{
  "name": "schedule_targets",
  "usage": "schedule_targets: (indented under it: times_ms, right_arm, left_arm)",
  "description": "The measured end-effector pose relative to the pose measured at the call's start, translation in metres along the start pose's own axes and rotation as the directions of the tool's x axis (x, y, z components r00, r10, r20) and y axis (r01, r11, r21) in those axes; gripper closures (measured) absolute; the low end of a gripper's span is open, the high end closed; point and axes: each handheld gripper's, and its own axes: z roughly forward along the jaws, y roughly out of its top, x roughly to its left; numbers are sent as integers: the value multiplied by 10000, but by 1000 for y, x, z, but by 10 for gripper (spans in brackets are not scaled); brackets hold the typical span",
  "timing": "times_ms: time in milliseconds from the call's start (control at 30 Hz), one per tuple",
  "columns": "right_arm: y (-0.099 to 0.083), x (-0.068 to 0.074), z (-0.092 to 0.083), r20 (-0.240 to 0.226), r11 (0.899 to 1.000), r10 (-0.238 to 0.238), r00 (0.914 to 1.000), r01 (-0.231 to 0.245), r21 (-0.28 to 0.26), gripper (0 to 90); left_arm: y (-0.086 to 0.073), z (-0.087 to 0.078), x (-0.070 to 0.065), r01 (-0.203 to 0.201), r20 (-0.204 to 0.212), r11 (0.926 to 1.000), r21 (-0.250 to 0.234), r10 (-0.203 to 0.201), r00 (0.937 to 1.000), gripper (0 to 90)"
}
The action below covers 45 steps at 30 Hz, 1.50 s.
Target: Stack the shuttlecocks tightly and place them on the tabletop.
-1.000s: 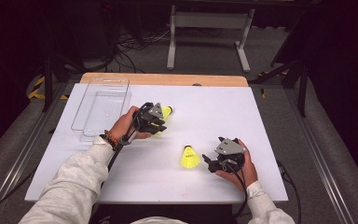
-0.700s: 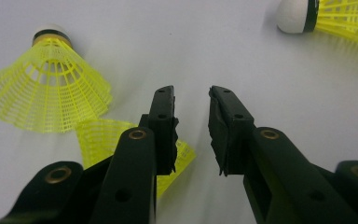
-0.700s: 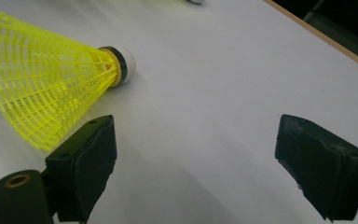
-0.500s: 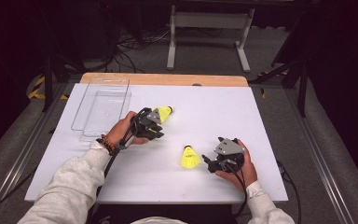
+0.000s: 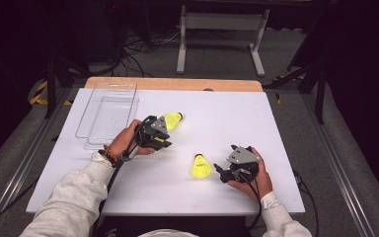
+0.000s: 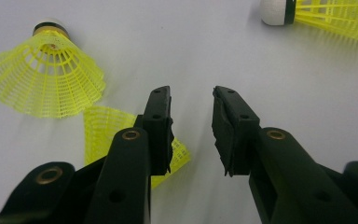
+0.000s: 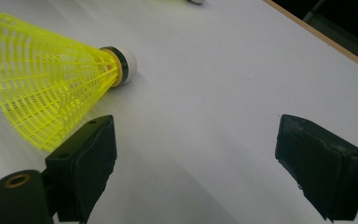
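Observation:
A yellow shuttlecock (image 5: 172, 120) lies on the white table (image 5: 286, 148) just beyond my left gripper (image 5: 162, 137). In the left gripper view it (image 6: 46, 79) is at the upper left, cork end away. The left gripper (image 6: 191, 93) is open and its jaws have just been opening, with no thing pressed between the pads. A yellow mesh skirt (image 6: 100, 130) lies under its left jaw. A second shuttlecock (image 5: 201, 167) rests left of my right gripper (image 5: 220, 172). That gripper (image 7: 196, 130) stands wide open, with the shuttlecock (image 7: 42, 79) ahead of its left jaw.
A clear plastic tray (image 5: 109, 114) stands at the table's back left. A wooden strip (image 5: 172, 84) runs along the far edge. Beyond the table are a metal stand (image 5: 222, 22) and cables on the dark floor.
My left gripper has drawn back a little toward the person, away from the far shuttlecock. The right hand and both visible shuttlecocks have kept their places.

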Motion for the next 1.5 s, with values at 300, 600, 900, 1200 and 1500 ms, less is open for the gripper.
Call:
schedule_targets:
  times_ms: [300, 600, 900, 1200, 1500]
  right_arm:
    - [1, 1, -1, 3, 10000, 12, 10000, -12, -72, 135]
    - [2, 1, -1, 35, 9998, 96, 9999, -96, -155, 137]
    - [5, 2, -5, 126, 9992, 196, 9997, -191, -358, 144]
    - [11, 6, -11, 119, 9973, 310, 9994, -301, -677, 149]
    - [10, 5, -12, 221, 9970, 363, 9991, -348, -686, 150]
  left_arm:
    - [-2, -13, 0, -55, -185, 9986, -533, 45, 9998, 672]
    - [-13, -41, -5, -228, -1068, 9878, -1538, 63, 9943, 639]
    - [-41, -64, -22, -385, -1850, 9630, -2669, -119, 9827, 585]
    - [-67, -80, -42, -506, -2534, 9386, -3414, -400, 9665, 512]
    - [-90, -93, -54, -375, -2933, 8997, -4349, -1022, 9506, 385]
